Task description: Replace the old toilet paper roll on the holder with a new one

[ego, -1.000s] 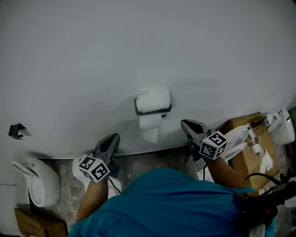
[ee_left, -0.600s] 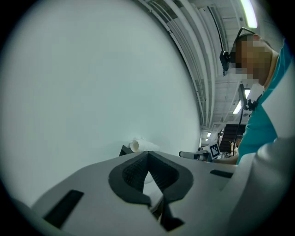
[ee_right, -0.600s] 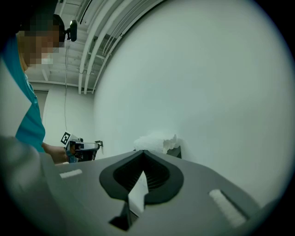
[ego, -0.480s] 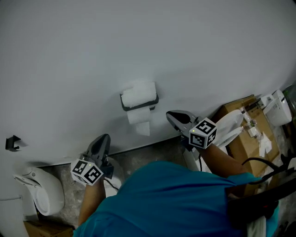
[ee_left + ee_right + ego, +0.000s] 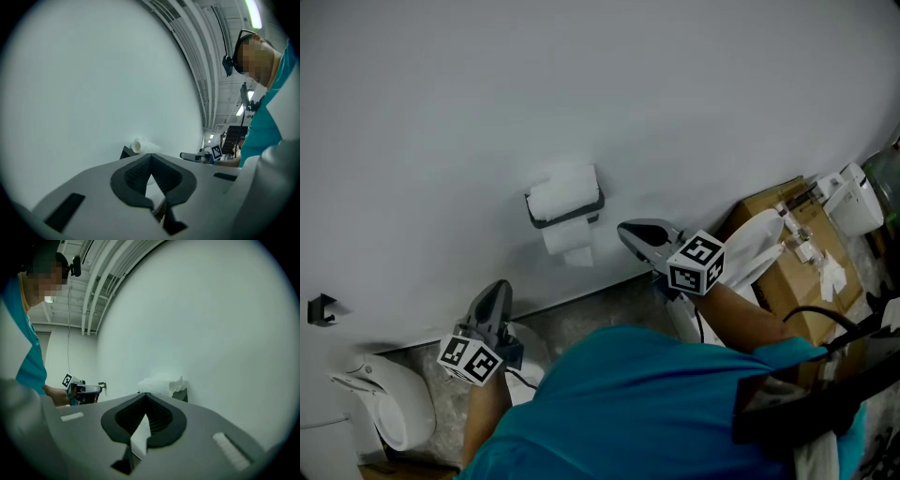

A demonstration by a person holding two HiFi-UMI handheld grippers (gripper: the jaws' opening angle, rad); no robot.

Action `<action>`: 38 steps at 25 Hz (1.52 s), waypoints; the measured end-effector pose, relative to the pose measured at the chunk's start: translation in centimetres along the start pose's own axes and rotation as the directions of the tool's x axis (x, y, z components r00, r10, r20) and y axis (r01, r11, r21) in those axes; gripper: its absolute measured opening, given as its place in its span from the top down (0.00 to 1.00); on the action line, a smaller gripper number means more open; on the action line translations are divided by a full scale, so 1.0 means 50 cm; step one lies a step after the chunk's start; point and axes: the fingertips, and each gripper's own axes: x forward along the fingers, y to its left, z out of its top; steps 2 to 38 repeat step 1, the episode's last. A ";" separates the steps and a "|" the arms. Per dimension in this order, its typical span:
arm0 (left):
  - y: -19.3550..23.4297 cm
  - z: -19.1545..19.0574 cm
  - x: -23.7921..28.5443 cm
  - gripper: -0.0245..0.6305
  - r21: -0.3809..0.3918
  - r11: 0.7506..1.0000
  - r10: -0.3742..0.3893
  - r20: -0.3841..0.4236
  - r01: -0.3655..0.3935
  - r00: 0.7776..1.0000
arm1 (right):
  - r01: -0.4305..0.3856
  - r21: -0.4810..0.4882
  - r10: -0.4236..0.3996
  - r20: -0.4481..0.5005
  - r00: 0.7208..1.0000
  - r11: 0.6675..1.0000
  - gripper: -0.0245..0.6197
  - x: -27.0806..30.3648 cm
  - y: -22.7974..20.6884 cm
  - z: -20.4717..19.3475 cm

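A white toilet paper roll (image 5: 565,195) sits on a black wall holder (image 5: 598,201), with a short tail hanging below it. My left gripper (image 5: 498,290) is down to the roll's left, shut and empty, and points at the wall. To the roll's lower right, my right gripper (image 5: 625,230) is also shut and holds nothing. In the left gripper view the roll (image 5: 141,146) shows just past the shut left gripper (image 5: 150,155), with the right gripper (image 5: 193,156) beyond. The right gripper view has the roll (image 5: 161,382) above the shut right gripper (image 5: 146,395).
A white fixture (image 5: 392,405) stands on the floor at lower left, below a small black wall hook (image 5: 317,307). At the right, a cardboard box (image 5: 773,211) with white items leans by the wall. The floor strip (image 5: 581,314) along the wall is stone-grey.
The head view has swung, so the roll and holder now show further left. Both grippers stay shut and keep about the same places beside the roll.
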 end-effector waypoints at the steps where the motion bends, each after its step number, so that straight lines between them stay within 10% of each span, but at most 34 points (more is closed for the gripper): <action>1: 0.000 -0.002 0.000 0.95 -0.002 1.000 0.000 -0.002 0.000 1.000 | 0.000 0.001 0.000 -0.001 1.000 1.000 0.96 -0.001 0.001 -0.001; 38: 0.000 -0.002 0.000 0.95 -0.002 1.000 0.000 -0.002 0.000 1.000 | 0.000 0.001 0.000 -0.001 1.000 1.000 0.96 -0.001 0.001 -0.001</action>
